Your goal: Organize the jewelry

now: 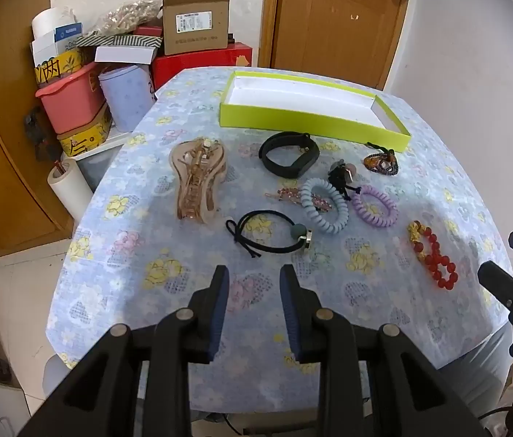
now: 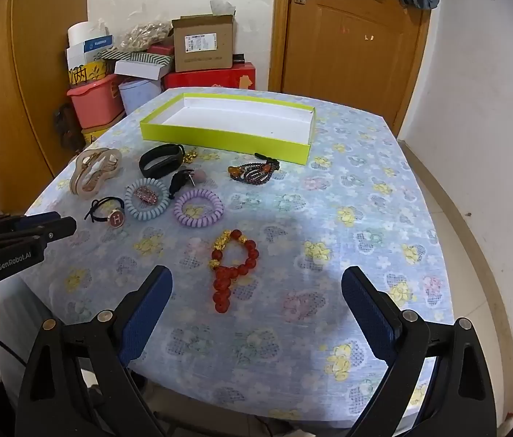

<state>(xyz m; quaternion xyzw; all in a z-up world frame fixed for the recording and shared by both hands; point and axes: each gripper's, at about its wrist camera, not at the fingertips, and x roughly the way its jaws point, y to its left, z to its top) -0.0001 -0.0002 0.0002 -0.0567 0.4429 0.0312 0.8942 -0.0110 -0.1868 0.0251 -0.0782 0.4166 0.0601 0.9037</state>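
Right gripper [image 2: 256,284] sits nearest the lens, jaws spread as wide as they go, nothing between them, hovering above the table's near edge and angled down. Red bead bracelet [image 2: 232,269] lies just ahead of its fingertips, flat on the flowered tablecloth [image 2: 365,218]; likely first pick, since it is the closest piece and the jaws already bracket it.

Left gripper [image 1: 254,276] has its jaws partly apart, a moderate gap, empty, touching nothing. Just ahead of it: black hair tie with a round charm [image 1: 271,236].

Further out, loose on the cloth: pale blue coil hair tie [image 1: 323,205] lying over a sparkly barrette [image 1: 294,195], purple coil tie [image 1: 374,205], black wristband [image 1: 288,153], a small dark clip [image 1: 340,176], beaded bracelet with orange stones [image 1: 382,162], large translucent claw clip [image 1: 198,178].

Yellow-green shallow box [image 1: 311,120] at the far side, white inside, empty: presumably the destination, so nothing is sorted yet. All pieces sit between grippers and box, within forward reach.

Clutter of boxes and tubs [image 1: 110,73] behind the table is unrelated.
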